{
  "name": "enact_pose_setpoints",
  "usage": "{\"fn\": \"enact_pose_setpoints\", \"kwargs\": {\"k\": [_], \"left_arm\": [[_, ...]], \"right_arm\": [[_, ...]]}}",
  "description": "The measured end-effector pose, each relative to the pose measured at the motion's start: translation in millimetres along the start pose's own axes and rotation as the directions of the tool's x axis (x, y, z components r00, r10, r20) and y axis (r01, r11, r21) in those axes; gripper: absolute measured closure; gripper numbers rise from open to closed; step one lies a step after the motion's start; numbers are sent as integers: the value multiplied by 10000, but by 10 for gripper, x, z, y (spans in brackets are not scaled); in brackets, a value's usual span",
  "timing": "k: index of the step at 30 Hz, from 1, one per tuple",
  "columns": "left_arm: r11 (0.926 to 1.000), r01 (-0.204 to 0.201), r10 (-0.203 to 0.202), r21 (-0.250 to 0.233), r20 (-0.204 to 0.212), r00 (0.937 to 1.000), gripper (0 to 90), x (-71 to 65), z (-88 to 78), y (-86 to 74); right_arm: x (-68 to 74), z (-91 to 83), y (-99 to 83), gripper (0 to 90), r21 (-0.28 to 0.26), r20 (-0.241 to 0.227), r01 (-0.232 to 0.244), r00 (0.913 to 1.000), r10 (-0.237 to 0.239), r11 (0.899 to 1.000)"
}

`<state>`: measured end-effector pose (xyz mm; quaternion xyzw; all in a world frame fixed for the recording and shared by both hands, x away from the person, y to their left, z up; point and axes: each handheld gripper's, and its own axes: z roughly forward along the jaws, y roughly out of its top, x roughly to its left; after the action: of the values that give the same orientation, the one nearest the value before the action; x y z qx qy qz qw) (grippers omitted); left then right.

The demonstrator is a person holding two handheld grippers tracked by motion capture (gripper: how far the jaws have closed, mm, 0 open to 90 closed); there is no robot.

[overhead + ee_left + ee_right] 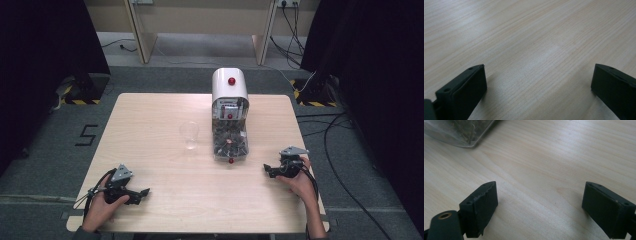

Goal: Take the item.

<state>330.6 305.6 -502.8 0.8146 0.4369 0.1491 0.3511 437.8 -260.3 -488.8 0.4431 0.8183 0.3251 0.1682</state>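
Near the bench's (150, 115) front corners, both hand-held grippers – left (141, 192), right (268, 169) – rest with jaws apart; I'd guess approach the clear plastic cup (189, 135) slowly, beside the dispenser (230, 117).

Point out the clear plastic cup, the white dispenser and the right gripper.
clear plastic cup (189, 135): high view, on its see-through side wall.
white dispenser (229, 89): high view, on its white domed top.
right gripper (269, 170): high view, between its open jaws.

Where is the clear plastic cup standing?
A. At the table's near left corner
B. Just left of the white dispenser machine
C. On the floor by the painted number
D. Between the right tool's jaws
B: the clear plastic cup stands on the table beside the dispenser, on its left.
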Motion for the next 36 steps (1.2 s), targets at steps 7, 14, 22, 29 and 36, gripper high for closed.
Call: {"fn": "enact_pose_setpoints", "kwargs": {"k": [7,14,22,29,36], "left_arm": [[10000,1,-1,5,-2,10000,0,0,-1,0],[10000,2,-2,0,5,10000,0,0,0,0],[10000,-5,5,5,1,10000,0,0,-1,0],[10000,-3,3,6,-1,10000,0,0,-1,0],[10000,1,-1,1,0,10000,0,0,0,0]], "right_arm": [[0,0,0,140,-1,3,1,10000,-1,10000],[1,0,1,140,4,4,-8,10000,8,10000],[-1,-3,14,170,29,-81,77,9999,-76,10000],[18,-43,56,278,5,-70,344,9994,-344,9994],[60,-173,156,303,-531,159,480,9988,-472,9974]]}}
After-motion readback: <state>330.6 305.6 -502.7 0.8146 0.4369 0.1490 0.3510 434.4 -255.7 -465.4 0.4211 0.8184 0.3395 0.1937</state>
